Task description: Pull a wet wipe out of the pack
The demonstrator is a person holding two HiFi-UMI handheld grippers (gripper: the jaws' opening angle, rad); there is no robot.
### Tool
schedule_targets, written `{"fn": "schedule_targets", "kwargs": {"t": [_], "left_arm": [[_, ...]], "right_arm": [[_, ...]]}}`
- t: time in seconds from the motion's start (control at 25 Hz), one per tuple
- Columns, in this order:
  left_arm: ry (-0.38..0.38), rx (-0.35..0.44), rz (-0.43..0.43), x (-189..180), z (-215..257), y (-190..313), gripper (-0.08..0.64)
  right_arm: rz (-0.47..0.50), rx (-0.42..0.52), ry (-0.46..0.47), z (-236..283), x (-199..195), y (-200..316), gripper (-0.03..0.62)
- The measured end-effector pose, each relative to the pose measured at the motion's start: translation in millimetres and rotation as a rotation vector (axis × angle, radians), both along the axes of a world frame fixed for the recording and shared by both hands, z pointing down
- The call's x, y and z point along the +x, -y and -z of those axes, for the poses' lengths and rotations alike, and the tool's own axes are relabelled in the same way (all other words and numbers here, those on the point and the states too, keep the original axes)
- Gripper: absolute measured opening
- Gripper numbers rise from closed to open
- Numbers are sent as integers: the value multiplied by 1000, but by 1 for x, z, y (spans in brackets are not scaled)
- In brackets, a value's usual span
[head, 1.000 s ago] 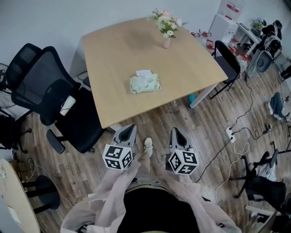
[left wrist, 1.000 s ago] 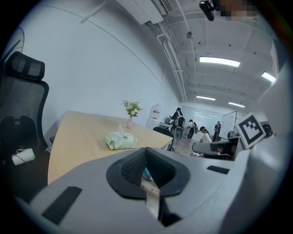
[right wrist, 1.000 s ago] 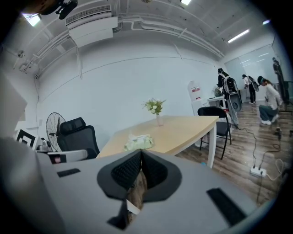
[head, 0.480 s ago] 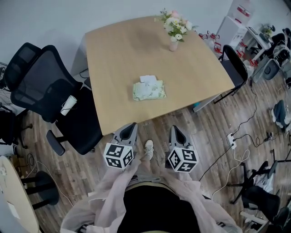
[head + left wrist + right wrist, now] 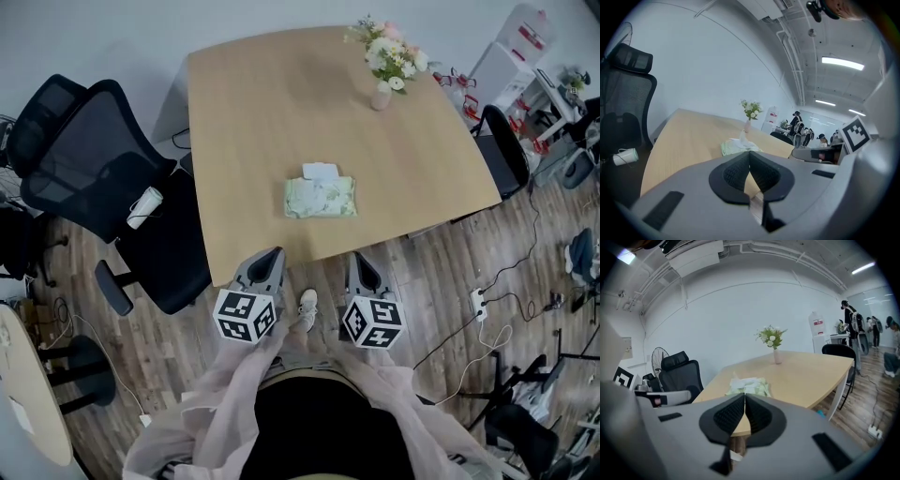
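Your left gripper (image 5: 270, 260) and right gripper (image 5: 359, 262) are both closed on nothing, well short of the wet wipe pack (image 5: 320, 198), which lies flat on the table (image 5: 253, 112) with a white wipe (image 5: 320, 172) showing at its far side. If you pull one-handed, the light pack will likely lift or slide, so pin it first. Beyond the pack, a vase (image 5: 381, 95) holds flowers (image 5: 389, 52).

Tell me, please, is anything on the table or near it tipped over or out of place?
A white cup lies on its side on the black office chair left of the table. The wipe pack lies flat and the flower vase stands upright.
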State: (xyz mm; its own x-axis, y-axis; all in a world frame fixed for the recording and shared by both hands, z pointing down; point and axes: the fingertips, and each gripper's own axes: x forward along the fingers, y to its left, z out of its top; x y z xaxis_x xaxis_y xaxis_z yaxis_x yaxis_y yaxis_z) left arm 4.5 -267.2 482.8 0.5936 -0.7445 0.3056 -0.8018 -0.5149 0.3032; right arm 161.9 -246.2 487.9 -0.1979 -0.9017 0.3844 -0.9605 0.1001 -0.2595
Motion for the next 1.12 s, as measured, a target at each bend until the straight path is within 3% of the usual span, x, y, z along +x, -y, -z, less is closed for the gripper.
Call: {"fn": "schedule_targets", "kwargs": {"t": [0.24,0.76,0.92,1.12], "left_arm": [[-6,-14,36,-6,-4,23,11],[-24,-61,127,-24,-20,57,11],[-17,-67,151,-28,-24,67,11],[-13,-65,171,-35,-26,76,11]], "right_arm": [[69,-28,-28,-6,-14,30,19],[197,-73,-31,-26,-40,79,91],[252,-98,-48,-34,-49,91,131],[304,-153,-99,-47,-63,106,259]]}}
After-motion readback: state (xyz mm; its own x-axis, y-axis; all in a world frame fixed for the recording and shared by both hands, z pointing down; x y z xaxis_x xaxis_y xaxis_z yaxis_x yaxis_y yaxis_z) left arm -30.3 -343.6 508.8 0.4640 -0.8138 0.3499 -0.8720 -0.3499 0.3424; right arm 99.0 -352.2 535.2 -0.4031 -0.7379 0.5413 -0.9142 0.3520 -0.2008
